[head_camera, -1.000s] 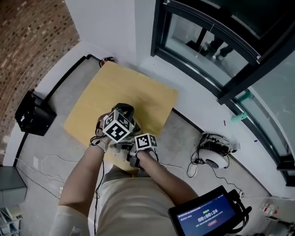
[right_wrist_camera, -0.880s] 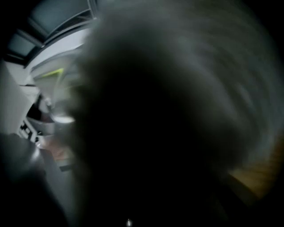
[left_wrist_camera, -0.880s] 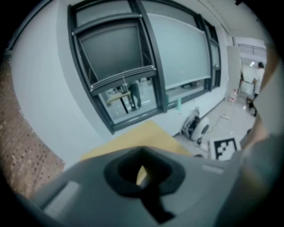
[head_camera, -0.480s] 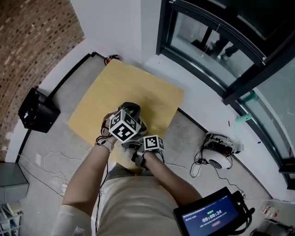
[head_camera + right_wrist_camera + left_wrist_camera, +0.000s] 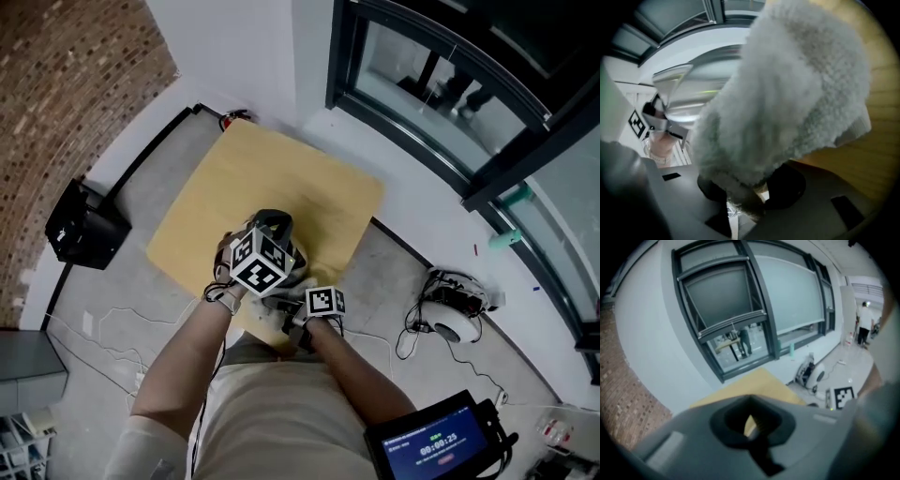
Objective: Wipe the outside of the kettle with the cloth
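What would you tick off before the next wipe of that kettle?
1. Cloth clamped in the right gripper: ok, the jaws pinch its lower end.
2. Cloth brought up to the kettle: ok, the shiny wall is right behind it. Whether they touch: cannot tell.
3. Kettle steadied by the left gripper: cannot tell. In the head view it sits over the kettle, but its grip is not shown.
4. Kettle standing on the table, away from the edges: ok.
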